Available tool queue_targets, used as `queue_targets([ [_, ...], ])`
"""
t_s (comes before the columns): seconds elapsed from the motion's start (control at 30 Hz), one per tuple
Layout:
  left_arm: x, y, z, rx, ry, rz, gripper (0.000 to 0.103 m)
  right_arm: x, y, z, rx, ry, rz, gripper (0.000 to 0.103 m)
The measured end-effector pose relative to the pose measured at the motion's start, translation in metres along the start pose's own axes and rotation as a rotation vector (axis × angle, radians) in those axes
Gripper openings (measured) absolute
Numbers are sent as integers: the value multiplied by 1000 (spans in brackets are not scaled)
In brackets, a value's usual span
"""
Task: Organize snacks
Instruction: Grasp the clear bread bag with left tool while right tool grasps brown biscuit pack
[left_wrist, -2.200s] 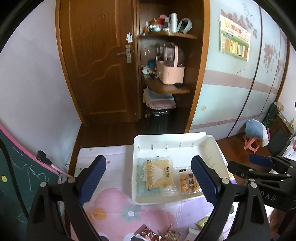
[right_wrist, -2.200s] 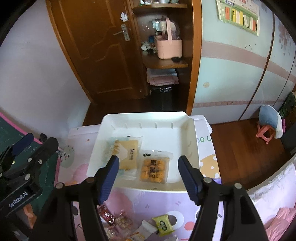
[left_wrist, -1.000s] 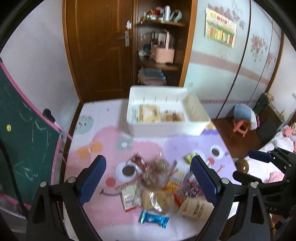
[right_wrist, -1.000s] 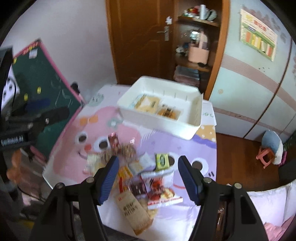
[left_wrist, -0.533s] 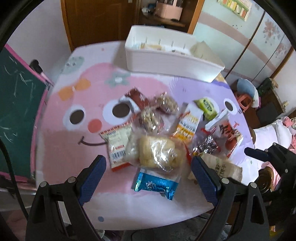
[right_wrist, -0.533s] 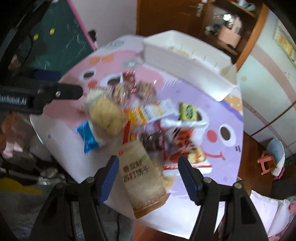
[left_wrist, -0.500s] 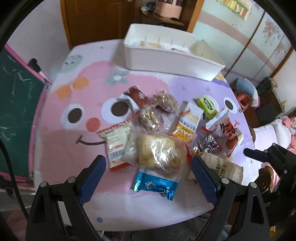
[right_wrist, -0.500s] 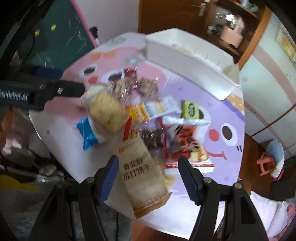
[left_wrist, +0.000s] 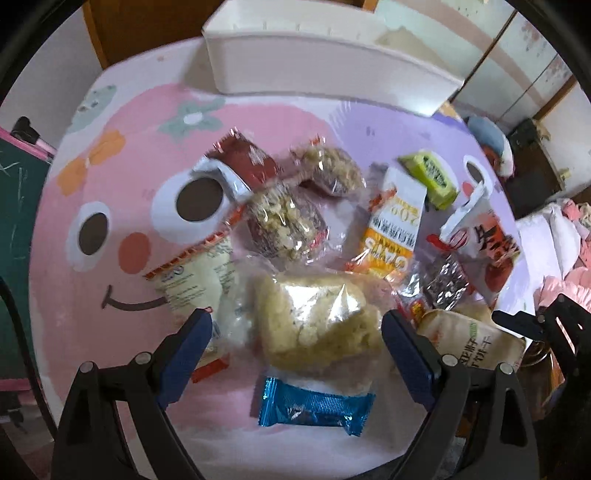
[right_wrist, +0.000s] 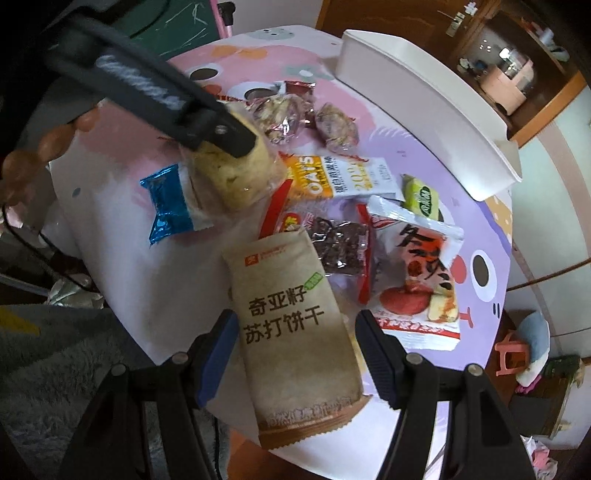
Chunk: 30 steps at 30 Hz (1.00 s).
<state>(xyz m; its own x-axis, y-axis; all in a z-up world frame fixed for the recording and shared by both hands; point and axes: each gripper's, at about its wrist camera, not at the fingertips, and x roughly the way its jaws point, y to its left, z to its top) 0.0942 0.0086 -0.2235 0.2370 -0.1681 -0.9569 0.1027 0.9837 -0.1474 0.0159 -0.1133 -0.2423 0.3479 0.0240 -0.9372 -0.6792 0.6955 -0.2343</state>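
Several snack packs lie heaped on the cartoon-face table mat (left_wrist: 140, 155). My left gripper (left_wrist: 295, 332) is open, its jaws either side of a clear-wrapped yellow cake (left_wrist: 317, 325), with a blue foil pack (left_wrist: 314, 406) just in front. My right gripper (right_wrist: 295, 339) is open, its jaws either side of a long brown soda-cracker pack (right_wrist: 291, 325) at the table's near edge. The white bin (left_wrist: 314, 62) stands at the far side; it also shows in the right wrist view (right_wrist: 424, 99). The left gripper's arm (right_wrist: 155, 96) reaches over the yellow cake (right_wrist: 236, 173).
Around the heap lie an orange oats pack (left_wrist: 395, 229), a green candy (left_wrist: 430, 177), a red-and-white pack (left_wrist: 484, 243), nut clusters (left_wrist: 284, 225) and a dark foil pack (right_wrist: 343, 247). A green chalkboard (left_wrist: 18, 206) stands left. The table edge runs close below both grippers.
Both grippers have dropped from over the white bin and pulled back to the snack heap, closing in low over it. Both stay open and empty.
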Motion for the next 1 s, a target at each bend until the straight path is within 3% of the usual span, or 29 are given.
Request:
queue_targets([
  [0.33, 21, -21, 9, 52, 58, 43, 91, 8, 2, 0, -21, 18, 1, 54],
  [0.4, 22, -25, 10, 62, 64, 36, 77, 7, 0, -1, -3, 14, 5, 54],
  [0.47, 20, -31, 12, 74, 59, 38, 70, 6, -3, -1, 15, 11, 11, 53],
  [0.5, 19, -32, 12, 77, 50, 41, 60, 5, -4, -2, 24, 10, 15, 53],
  [0.57, 19, -32, 12, 73, 53, 33, 57, 4, -6, -2, 39, 8, 20, 53],
  [0.83, 3, -31, 1, 62, 16, 38, 53, -10, -15, 0, 92, -26, 50, 53],
  [1.0, -29, -24, 2, 23, -32, 33, 52, -25, -24, 5, 130, -63, 65, 53],
])
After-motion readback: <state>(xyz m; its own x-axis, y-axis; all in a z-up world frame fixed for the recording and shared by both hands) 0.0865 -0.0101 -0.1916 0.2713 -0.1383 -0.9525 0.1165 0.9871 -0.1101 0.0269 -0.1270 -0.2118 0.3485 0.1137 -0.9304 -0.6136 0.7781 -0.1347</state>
